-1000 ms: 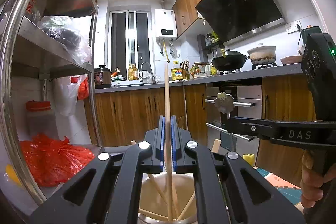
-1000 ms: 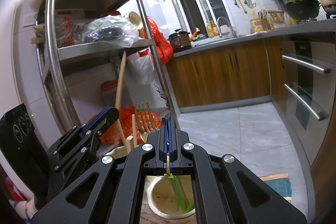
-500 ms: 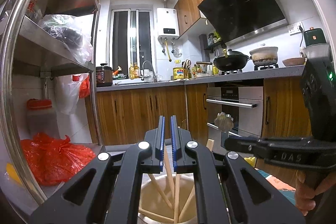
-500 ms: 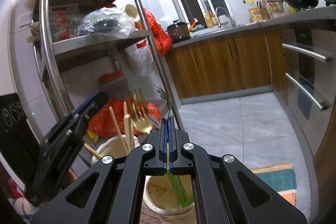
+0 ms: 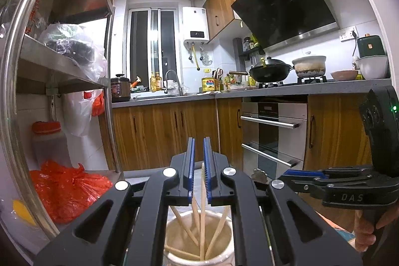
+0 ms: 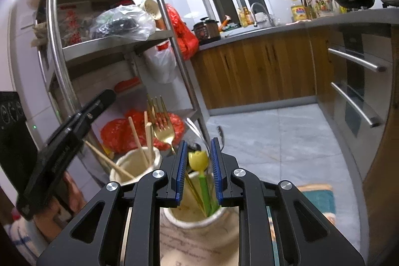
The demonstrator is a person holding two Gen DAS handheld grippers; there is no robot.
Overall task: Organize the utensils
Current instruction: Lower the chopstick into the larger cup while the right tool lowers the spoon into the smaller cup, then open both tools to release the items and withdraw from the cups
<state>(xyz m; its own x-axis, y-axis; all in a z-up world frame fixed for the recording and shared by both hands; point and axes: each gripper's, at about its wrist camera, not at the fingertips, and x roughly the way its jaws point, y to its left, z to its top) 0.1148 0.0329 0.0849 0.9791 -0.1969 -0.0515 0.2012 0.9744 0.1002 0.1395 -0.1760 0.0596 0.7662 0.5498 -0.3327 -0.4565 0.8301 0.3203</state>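
Chopsticks (image 5: 202, 223) stand in their jar (image 5: 174, 228) under the parted left gripper (image 5: 197, 158); right gripper (image 6: 198, 166) likewise gapes, empty.

Right gripper (image 6: 198, 161) jaws parted above cream holder (image 6: 199, 221), yellow-tipped green utensil (image 6: 203, 181) inside

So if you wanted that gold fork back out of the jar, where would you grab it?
Probably the bare neck just below the tines of the gold fork, coming from above: it stands tines-up, its handle buried in the jar among the chopsticks.
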